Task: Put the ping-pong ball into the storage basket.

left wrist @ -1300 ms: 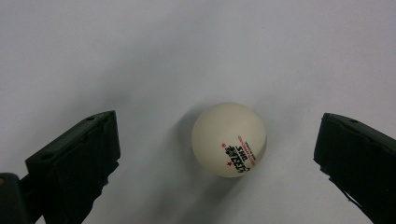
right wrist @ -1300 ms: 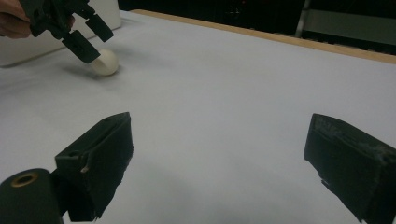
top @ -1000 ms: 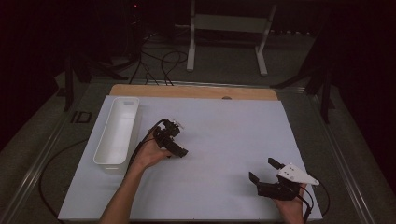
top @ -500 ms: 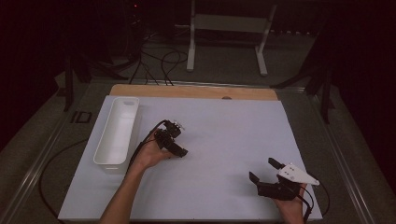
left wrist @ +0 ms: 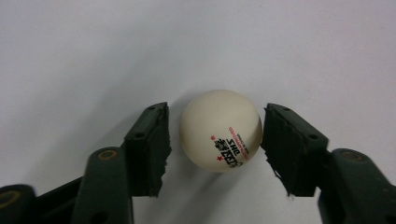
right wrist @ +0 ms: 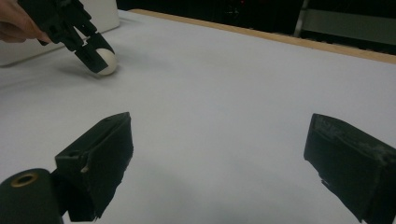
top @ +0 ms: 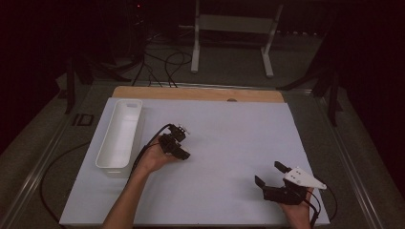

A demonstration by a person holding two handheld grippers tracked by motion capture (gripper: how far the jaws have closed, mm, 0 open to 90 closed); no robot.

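grasp step: left gripper point(left wrist: 215, 140) straddling table tennis ball point(left wrist: 220, 129) on white counter point(top: 229, 143), jaws apart, not pinching yet. next: close gently, centred, then likely lift toward white bin point(top: 120, 133). right gripper point(top: 270, 174) idle, jaws spread wide.

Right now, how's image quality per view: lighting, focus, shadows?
High view: dim, room beyond the table nearly black. Left gripper view: evenly lit, ball and its print sharp, near parts of the left claw soft, faint shadow below the ball. Right gripper view: right claw blurred up close, background dark.
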